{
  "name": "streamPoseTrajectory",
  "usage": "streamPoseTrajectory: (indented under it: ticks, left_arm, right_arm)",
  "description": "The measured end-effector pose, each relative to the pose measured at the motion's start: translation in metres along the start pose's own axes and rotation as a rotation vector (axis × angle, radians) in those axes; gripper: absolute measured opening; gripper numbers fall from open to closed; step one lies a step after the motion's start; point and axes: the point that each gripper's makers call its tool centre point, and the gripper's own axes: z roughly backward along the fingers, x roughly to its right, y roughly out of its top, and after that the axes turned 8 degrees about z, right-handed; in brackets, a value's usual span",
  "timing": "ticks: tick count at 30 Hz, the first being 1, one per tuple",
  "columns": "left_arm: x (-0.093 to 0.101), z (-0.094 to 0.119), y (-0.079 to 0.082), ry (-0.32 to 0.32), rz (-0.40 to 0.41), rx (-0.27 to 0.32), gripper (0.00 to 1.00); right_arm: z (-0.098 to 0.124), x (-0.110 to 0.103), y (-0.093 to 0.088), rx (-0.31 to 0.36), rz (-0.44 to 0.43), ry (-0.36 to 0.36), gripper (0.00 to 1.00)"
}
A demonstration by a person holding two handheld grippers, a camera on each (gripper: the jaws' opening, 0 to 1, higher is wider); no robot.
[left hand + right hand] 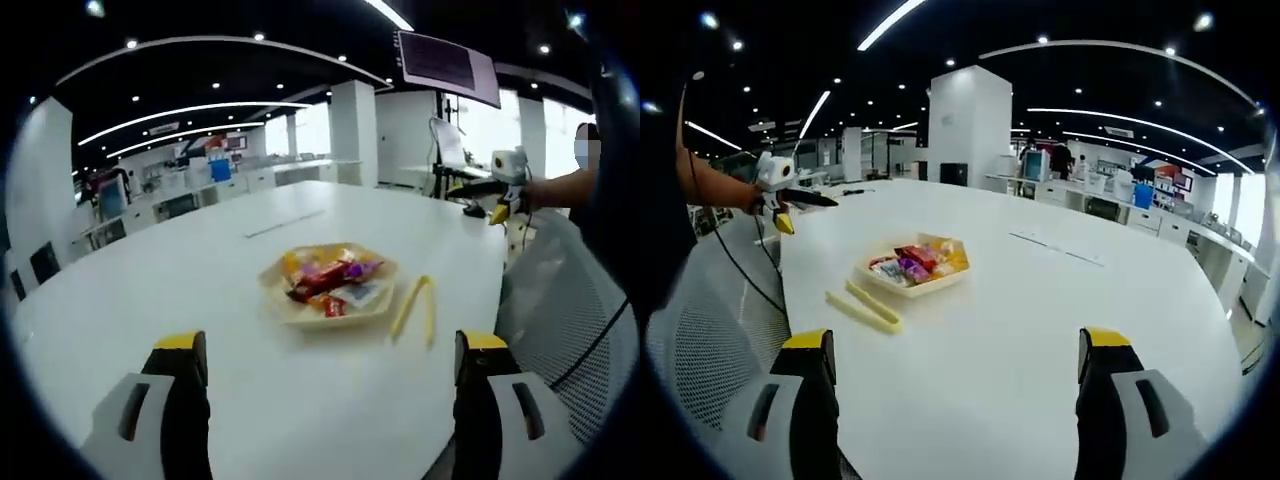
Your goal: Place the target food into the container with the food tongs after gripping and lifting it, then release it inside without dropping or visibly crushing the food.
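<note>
Left gripper (330,365) and right gripper (952,360) jaws spread wide.

Bright ceiling strip lights (190,108) evenly light the glossy white bench (1040,300); shadows are soft, fisheye bending is strong at the edges, distant areas slightly blurred.

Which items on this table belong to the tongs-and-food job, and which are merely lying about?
Job items:
yellow food tongs, lying beside the tray
tray of wrapped snacks
left gripper and right gripper, both open and holding nothing

Lying about:
mesh chair
thin strip on the table
</note>
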Motion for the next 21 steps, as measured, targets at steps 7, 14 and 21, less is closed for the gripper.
streamPoseTrajectory:
  ticks: [7, 14, 21]
  left_arm:
    - [0.001, 0.003, -0.012, 0.032, 0.025, 0.011, 1.0]
    - [0.01, 0.005, -0.008, 0.038, 0.025, 0.022, 1.0]
    - [0.011, 0.005, -0.003, 0.043, 0.011, 0.035, 1.0]
  right_arm:
    - [0.006, 0.005, -0.015, -0.012, -0.028, -0.044, 1.0]
    - [0.009, 0.007, -0.017, -0.01, -0.036, -0.058, 1.0]
    - [0.011, 0.007, -0.013, -0.001, -0.043, -0.065, 1.0]
